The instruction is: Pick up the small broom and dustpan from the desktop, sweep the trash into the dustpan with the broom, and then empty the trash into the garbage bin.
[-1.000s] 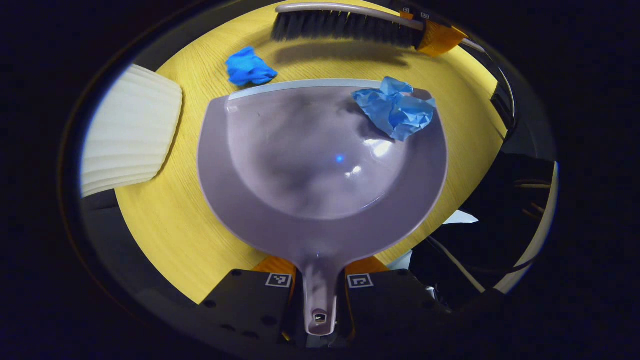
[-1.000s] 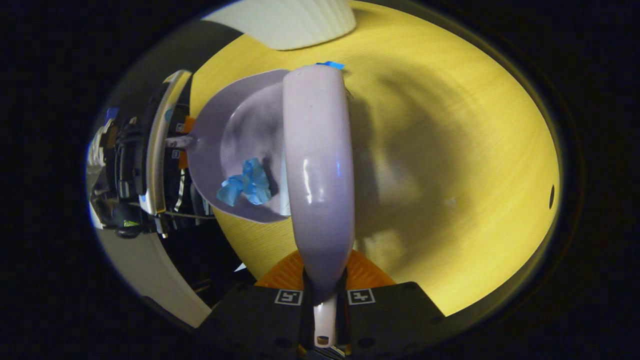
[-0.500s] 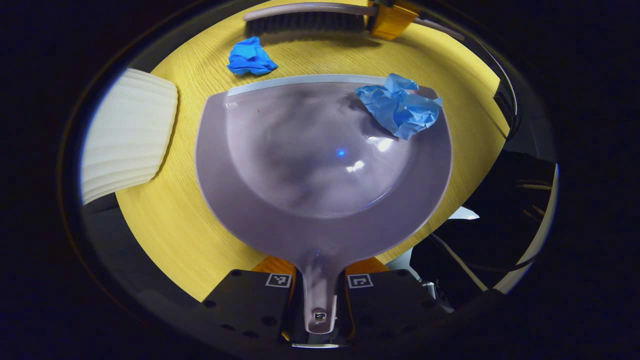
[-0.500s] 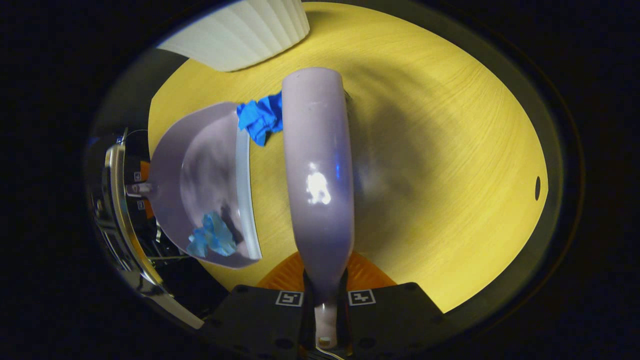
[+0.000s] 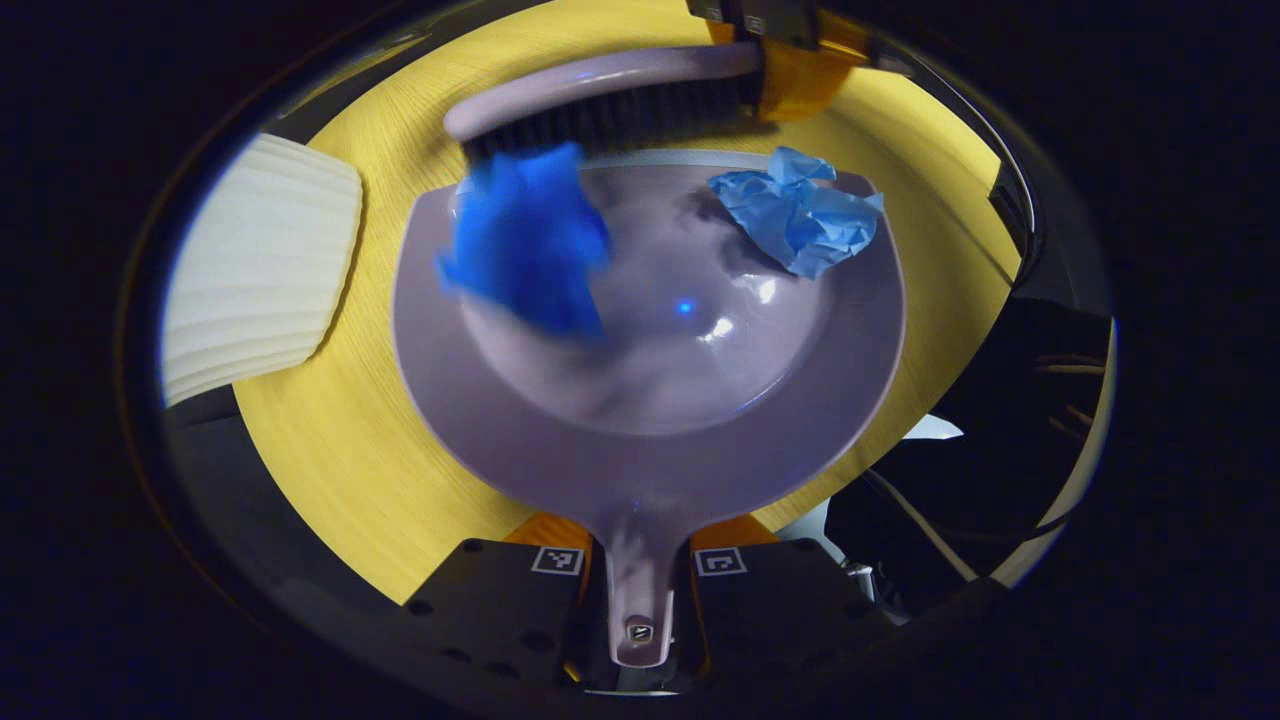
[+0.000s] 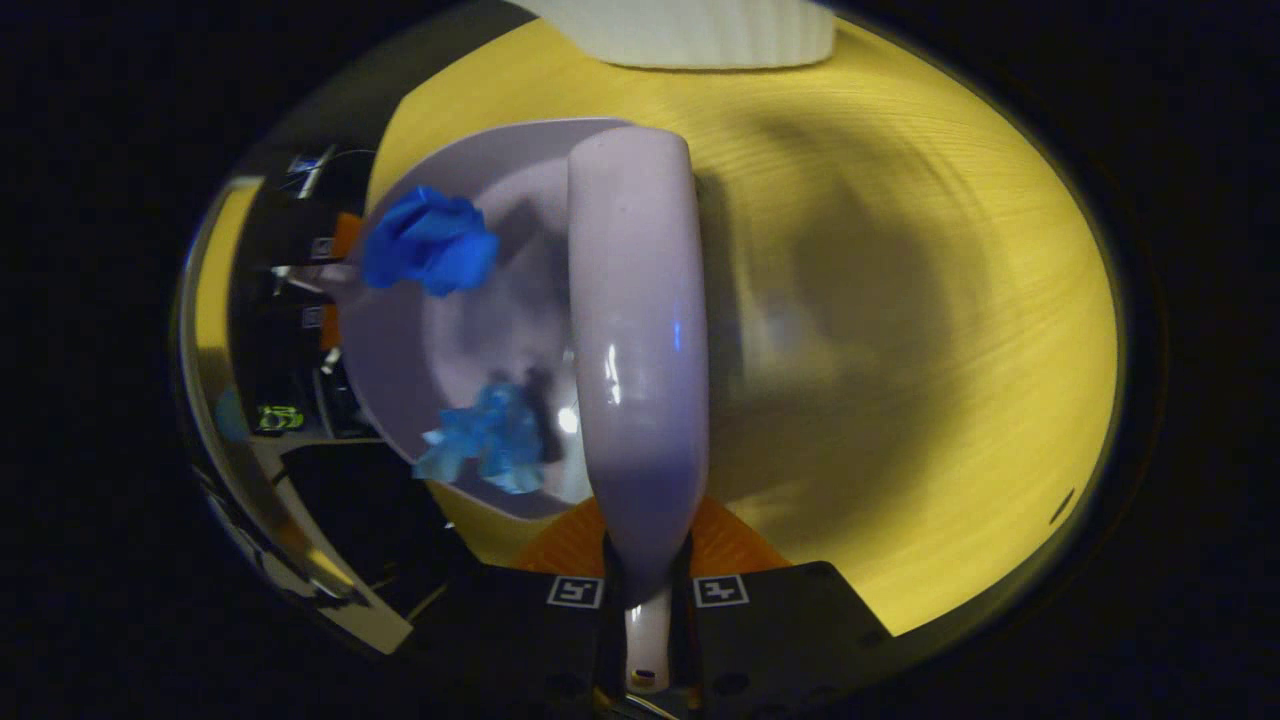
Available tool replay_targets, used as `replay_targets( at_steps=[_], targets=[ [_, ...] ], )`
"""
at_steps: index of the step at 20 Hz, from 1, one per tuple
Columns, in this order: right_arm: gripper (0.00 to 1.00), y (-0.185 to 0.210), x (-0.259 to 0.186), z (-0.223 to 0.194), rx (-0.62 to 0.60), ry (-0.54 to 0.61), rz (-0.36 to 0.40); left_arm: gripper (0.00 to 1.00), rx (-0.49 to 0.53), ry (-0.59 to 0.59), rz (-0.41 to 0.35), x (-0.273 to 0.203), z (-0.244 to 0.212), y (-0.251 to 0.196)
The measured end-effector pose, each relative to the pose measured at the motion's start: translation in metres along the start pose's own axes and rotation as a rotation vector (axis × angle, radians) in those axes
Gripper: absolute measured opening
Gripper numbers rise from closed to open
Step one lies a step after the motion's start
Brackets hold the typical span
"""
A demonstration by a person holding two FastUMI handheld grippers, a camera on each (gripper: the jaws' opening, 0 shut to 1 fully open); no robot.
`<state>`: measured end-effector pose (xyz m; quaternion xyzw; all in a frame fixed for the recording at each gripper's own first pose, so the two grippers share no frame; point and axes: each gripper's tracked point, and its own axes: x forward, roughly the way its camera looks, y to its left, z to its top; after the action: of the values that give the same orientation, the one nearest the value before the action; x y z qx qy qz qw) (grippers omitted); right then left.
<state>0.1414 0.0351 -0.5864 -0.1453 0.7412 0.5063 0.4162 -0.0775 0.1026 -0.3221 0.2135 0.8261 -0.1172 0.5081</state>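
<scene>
My right gripper (image 6: 640,600), clamped on the broom (image 6: 640,330), just flicked the dark blue wad (image 5: 525,240) off the desktop (image 5: 330,440) into the dustpan (image 5: 650,420) at 10 o'clock; lighter wad (image 5: 795,210) stays at 1. Left gripper (image 5: 640,590) grips the pan handle. Dumping in the bin comes next.

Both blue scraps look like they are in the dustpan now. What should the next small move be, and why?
Probably draw the broom back off the dustpan lip. Both the dark blue scrap and the pale blue scrap lie inside the pan, so the left gripper could then lift it toward the ribbed white bin.
</scene>
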Motion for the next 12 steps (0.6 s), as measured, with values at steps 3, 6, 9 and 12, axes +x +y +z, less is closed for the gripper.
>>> replay_targets(
  at_steps=[3,6,9,12],
  targets=[
    [0.18,0.013,-0.012,0.007,0.06,-0.088,0.04,0.24,0.004,-0.05,0.022,0.004,0.004,0.003],
    [0.18,0.016,-0.029,-0.005,0.156,-0.221,0.012,0.24,-0.027,-0.146,0.048,0.005,0.007,-0.002],
    [0.18,0.015,-0.061,-0.035,0.261,-0.375,-0.086,0.24,-0.065,-0.27,0.051,0.008,0.013,-0.007],
    [0.18,0.026,-0.09,-0.063,0.363,-0.547,-0.137,0.25,-0.094,-0.37,0.045,0.015,0.018,-0.009]
  ],
)
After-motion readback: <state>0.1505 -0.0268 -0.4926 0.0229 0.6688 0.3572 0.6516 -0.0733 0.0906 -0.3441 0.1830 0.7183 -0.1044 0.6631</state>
